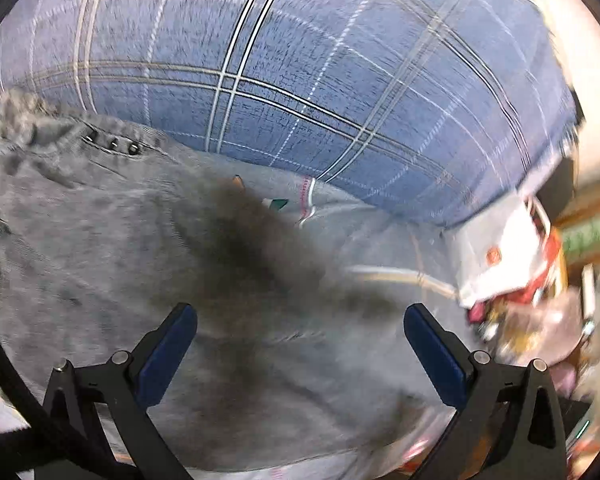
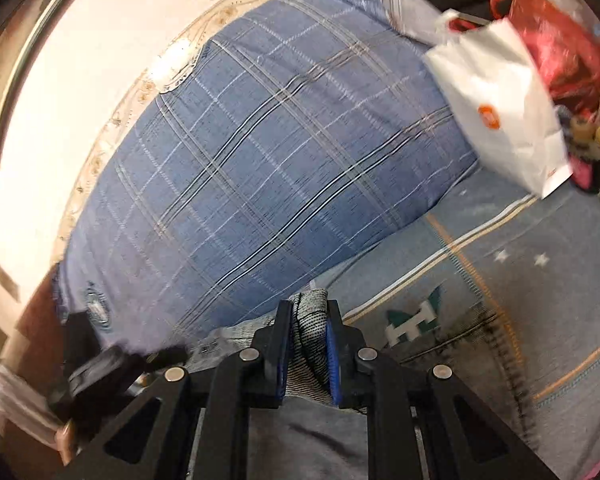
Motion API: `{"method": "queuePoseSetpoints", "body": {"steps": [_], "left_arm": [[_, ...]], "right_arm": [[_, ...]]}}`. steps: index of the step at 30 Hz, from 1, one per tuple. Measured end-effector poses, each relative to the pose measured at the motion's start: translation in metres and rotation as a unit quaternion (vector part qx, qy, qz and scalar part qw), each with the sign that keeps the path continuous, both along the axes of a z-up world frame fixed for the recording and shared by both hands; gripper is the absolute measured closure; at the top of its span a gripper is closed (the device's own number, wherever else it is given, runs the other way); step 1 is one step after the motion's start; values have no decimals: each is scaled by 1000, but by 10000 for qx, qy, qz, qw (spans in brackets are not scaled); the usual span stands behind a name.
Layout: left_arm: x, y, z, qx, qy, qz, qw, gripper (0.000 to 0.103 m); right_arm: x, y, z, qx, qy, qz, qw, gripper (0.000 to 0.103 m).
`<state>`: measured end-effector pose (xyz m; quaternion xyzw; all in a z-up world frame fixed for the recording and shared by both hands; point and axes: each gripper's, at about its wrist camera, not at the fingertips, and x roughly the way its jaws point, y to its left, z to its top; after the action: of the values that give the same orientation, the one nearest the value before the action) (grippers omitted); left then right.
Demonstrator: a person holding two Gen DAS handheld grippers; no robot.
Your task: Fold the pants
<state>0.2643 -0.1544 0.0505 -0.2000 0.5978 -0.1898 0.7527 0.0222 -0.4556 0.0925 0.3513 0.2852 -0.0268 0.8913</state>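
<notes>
Right wrist view: right tongs (image 2: 309,344) clamped on a grey jeans (image 2: 312,432) edge, lifted off the bed (image 2: 500,280); left tongs (image 1: 300,344) apart above the spread denim, seemingly holding nothing; carry the edge across evenly toward the plaid pillow (image 2: 260,160), keeping tension.

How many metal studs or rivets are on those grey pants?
3 clear ones in a short row near the top left of the pants in the left wrist view. Folds may hide more.
</notes>
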Motion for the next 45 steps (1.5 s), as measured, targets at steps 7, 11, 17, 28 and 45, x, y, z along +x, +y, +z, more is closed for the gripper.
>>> {"method": "queuePoseSetpoints", "body": {"steps": [7, 11, 17, 28, 45], "left_arm": [[45, -41, -38, 750, 1014, 68, 9920, 51], [43, -26, -46, 584, 1120, 410, 9911, 95], [-16, 2, 19, -589, -26, 715, 9957, 97], [-140, 8, -64, -231, 445, 345, 9981, 98], [-158, -18, -39, -165, -103, -182, 9996, 98]], "right_arm": [[1, 6, -6, -341, -27, 319, 9989, 86], [9, -4, -17, -379, 214, 317, 9985, 86], [3, -35, -14, 142, -384, 264, 9988, 86], [-51, -33, -65, 528, 572, 144, 9969, 86], [-59, -60, -66, 712, 401, 60, 9966, 85]]}}
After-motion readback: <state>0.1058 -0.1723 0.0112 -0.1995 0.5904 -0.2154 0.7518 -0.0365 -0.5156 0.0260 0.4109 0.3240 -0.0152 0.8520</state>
